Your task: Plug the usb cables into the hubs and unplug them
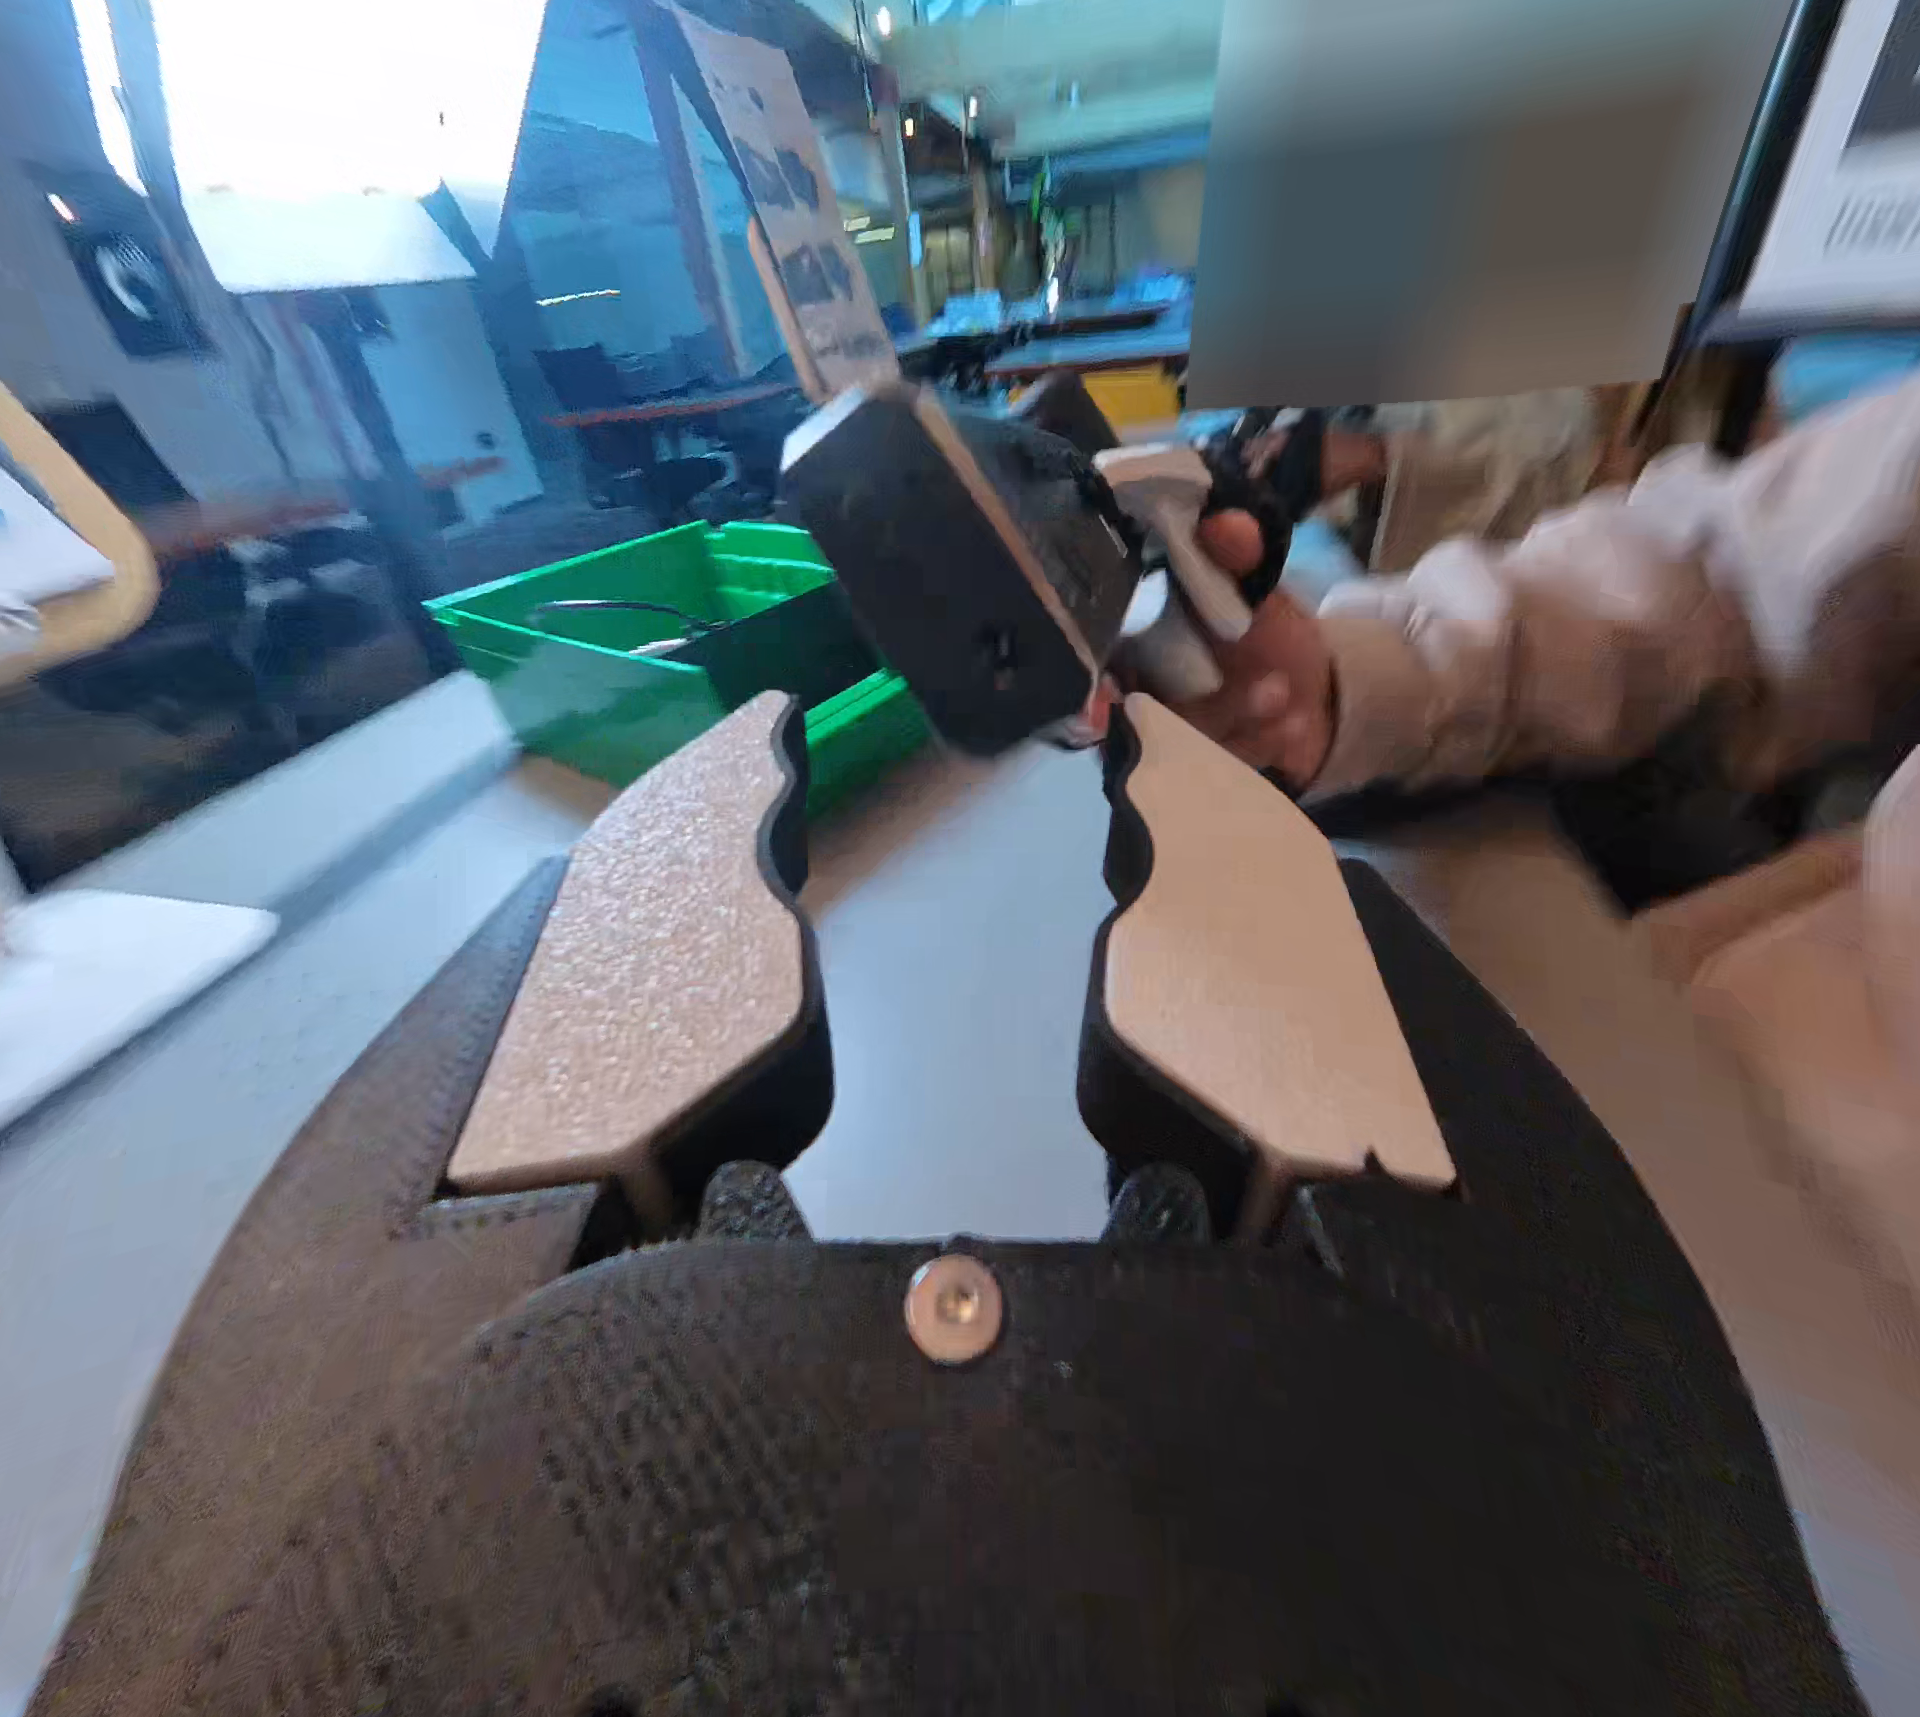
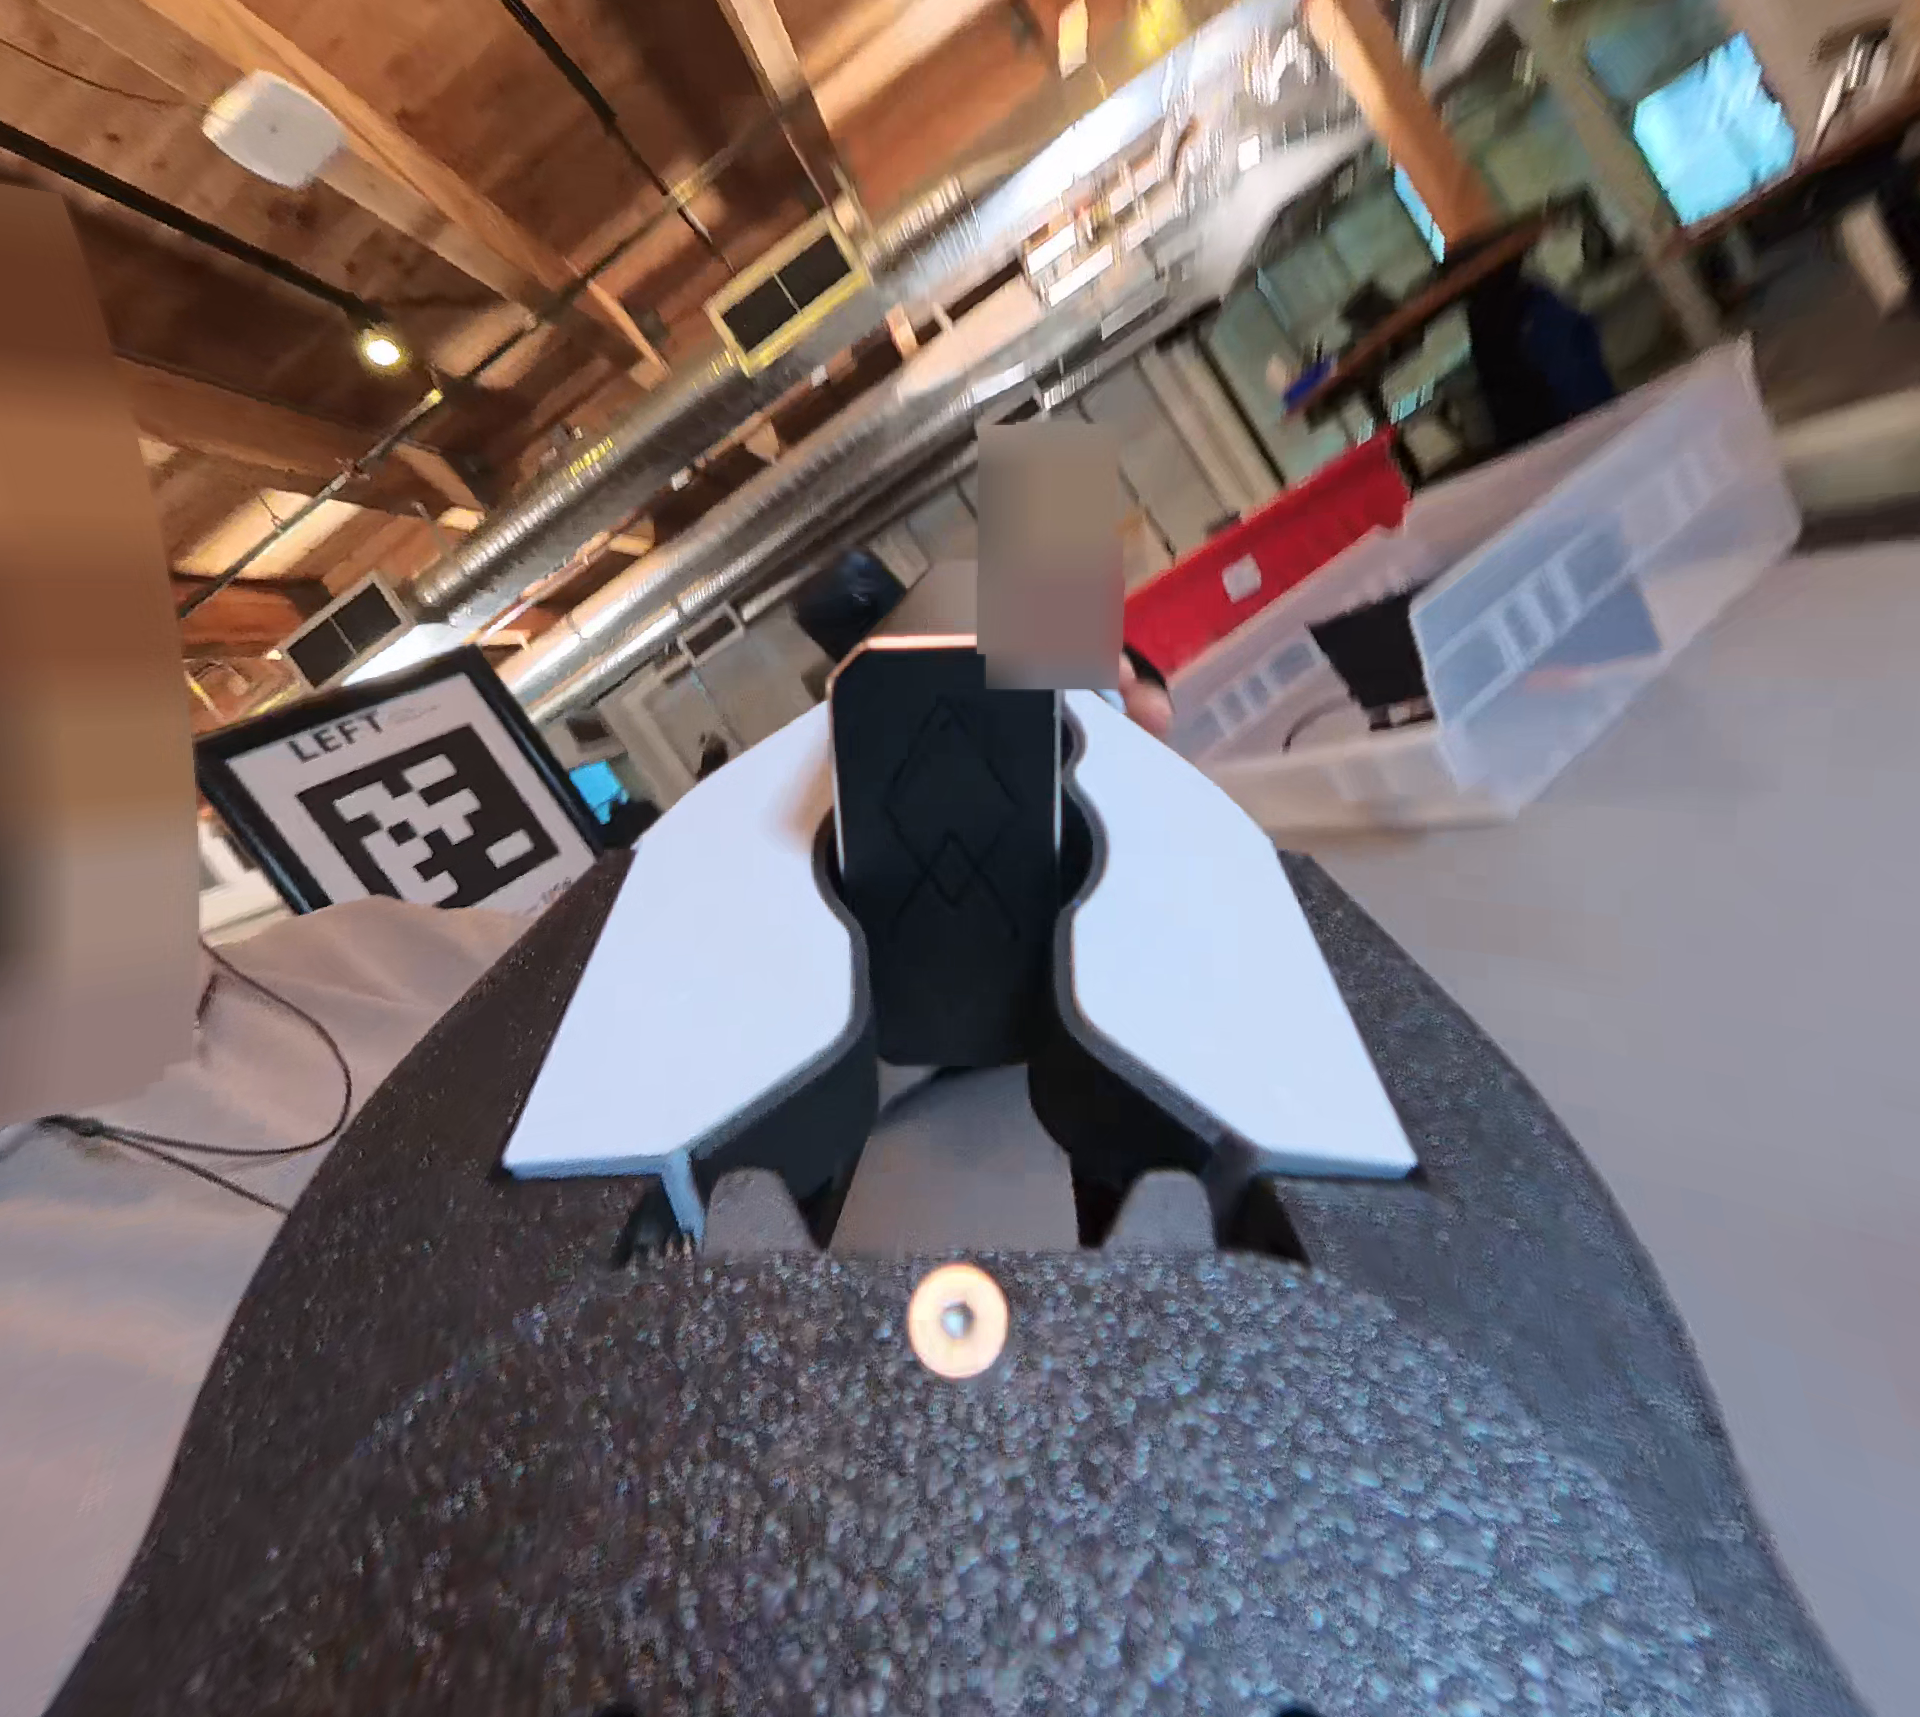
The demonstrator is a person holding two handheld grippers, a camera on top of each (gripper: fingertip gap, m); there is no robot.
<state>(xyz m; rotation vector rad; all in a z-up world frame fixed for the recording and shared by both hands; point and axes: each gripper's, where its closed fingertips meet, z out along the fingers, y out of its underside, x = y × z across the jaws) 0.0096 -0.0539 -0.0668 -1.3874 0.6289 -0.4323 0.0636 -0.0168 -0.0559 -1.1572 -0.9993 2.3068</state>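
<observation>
In the right wrist view my right gripper (image 2: pixel 951 732) is shut on a flat black hub (image 2: pixel 945 878) with a diamond pattern. The hub stands upright between the white fingers (image 2: pixel 717 961), raised and pointing up towards the ceiling. In the left wrist view my left gripper (image 1: pixel 956 722) is open and empty, low over the grey table (image 1: pixel 312 836). Just beyond its fingertips a hand (image 1: pixel 1257 680) holds the right gripper's black body (image 1: pixel 935 587). A thin dark cable (image 1: pixel 634 618) lies in a green bin (image 1: pixel 623 691). No plug shows in either gripper.
The green bin stands on the table behind my left fingers. A white sheet (image 1: pixel 114 971) lies at the left. In the right wrist view clear plastic bins (image 2: pixel 1558 607) and a red bin (image 2: pixel 1268 566) stand at the right. A thin black wire (image 2: pixel 281 1085) crosses a pale sleeve. Across from one pair of fingers to the other is roughly 7 centimetres.
</observation>
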